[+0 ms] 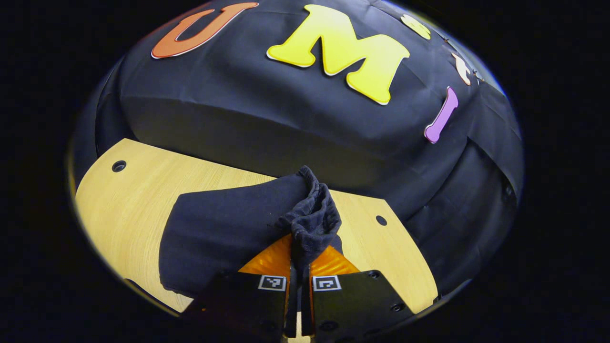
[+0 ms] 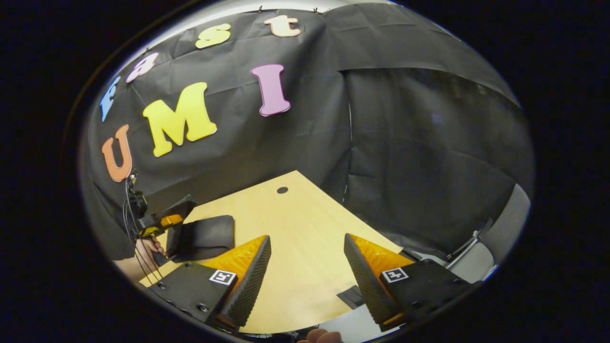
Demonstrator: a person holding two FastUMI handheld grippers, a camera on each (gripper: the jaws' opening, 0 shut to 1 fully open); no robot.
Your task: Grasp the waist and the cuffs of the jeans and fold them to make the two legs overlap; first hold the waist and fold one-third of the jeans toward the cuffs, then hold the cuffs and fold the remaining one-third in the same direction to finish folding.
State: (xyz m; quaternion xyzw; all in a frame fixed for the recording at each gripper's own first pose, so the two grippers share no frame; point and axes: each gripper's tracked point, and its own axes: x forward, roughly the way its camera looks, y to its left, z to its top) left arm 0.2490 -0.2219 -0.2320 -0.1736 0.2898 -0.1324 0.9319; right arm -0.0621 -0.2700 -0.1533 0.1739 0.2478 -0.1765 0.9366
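1. Right at the bottom of the left gripper view, the left gripper (image 1: pixel 299 267) has its 2 fingers pinched tight on a bunched-up wad of the jeans (image 1: pixel 228 233), so it's clamped on the fabric for real.
2. From that pinch the dark denim spreads out to the lower left of the frame, lying flat on the wooden table (image 1: pixel 138 190). The gathered bit sticks up in the centre, just above the fingers.
3. Over in the right gripper view, the right gripper (image 2: pixel 307 267) sits at the bottom with its jaws spread wide apart, nothing between them, just bare tabletop (image 2: pixel 305 228) showing through the gap.
4. Same view, lower left: you can see the other gripper with a hand (image 2: pixel 148 248) wrapped around it, and the jeans (image 2: pixel 205 236) look like a compact dark slab on the table just beside it.
5. Lower right of that view there's a grey chair (image 2: pixel 505 228) past the table edge.
6. Can't tell whether it's the waist or a cuff that's being gripped, too scrunched.
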